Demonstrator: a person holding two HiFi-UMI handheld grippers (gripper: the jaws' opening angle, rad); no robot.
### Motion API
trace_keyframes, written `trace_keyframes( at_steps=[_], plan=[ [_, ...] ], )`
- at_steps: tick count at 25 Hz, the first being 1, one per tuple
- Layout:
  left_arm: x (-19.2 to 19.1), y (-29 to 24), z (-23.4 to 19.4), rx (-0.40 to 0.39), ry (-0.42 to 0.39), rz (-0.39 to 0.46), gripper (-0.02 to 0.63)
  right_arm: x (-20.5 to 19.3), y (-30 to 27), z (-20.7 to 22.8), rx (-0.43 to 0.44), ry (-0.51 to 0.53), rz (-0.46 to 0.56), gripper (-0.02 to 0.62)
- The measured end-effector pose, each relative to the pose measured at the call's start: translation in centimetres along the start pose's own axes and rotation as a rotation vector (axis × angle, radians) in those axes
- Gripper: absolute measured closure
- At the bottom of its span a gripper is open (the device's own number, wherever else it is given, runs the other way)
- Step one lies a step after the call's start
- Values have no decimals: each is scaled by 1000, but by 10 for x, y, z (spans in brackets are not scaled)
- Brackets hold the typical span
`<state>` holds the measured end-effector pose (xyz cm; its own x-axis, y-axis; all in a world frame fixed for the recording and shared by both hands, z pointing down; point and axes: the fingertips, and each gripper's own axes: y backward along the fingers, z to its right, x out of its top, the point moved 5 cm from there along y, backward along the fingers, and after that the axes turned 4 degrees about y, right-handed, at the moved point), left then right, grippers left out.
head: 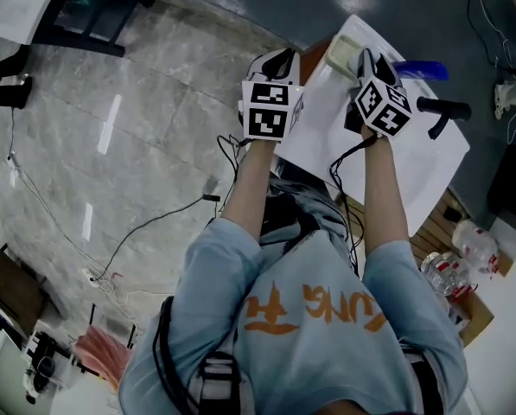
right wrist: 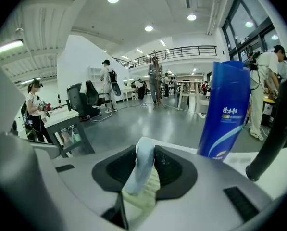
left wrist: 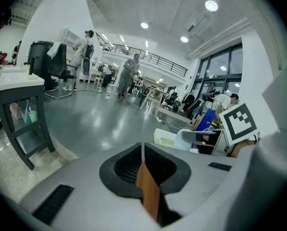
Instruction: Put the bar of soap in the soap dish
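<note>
The right hand-held gripper (right wrist: 145, 154) has its jaws drawn in on the bar of soap (right wrist: 144, 170), a pale blue slab that stands on edge between them with dark pad pressed to each flat side. The lower end of the soap meets the soap dish (right wrist: 146, 199), a pale green ribbed tray that lies just under the jaw tips. I cannot tell whether the bar rests fully in it or only touches it.

From the head view, this hand-held gripper (head: 366, 61) reaches over the far part of the white bench (head: 396, 171), its tips right at the soap dish (head: 344, 50). A blue bottle (head: 422, 70) stands upright just beside it, and a black tap (head: 443, 109) sits near its right side.

The left hand-held gripper (left wrist: 142, 150) has its jaws brought fully together, with only a thin seam between them. It hangs at the bench's left edge (head: 277, 61), close beside the right one but apart from the dish, which shows ahead of it (left wrist: 166, 137) next to the right gripper's marker cube (left wrist: 239, 121).
</note>
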<state>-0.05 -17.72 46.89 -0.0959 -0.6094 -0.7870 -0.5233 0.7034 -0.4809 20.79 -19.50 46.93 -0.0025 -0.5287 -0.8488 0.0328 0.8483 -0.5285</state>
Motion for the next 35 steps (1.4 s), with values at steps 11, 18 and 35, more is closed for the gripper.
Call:
trace_keyframes(
  at_steps=[11, 18, 35],
  plan=[
    [11, 0, 5, -35, -10, 19, 566, -23, 21, 16, -4, -73, -50, 445],
    [19, 7, 11, -52, -28, 28, 566, -33, 30, 6, 33, -69, -74, 446],
    [117, 39, 68, -205, -254, 288, 572, 98, 131, 10, 40, -125, 443, 569]
  ],
)
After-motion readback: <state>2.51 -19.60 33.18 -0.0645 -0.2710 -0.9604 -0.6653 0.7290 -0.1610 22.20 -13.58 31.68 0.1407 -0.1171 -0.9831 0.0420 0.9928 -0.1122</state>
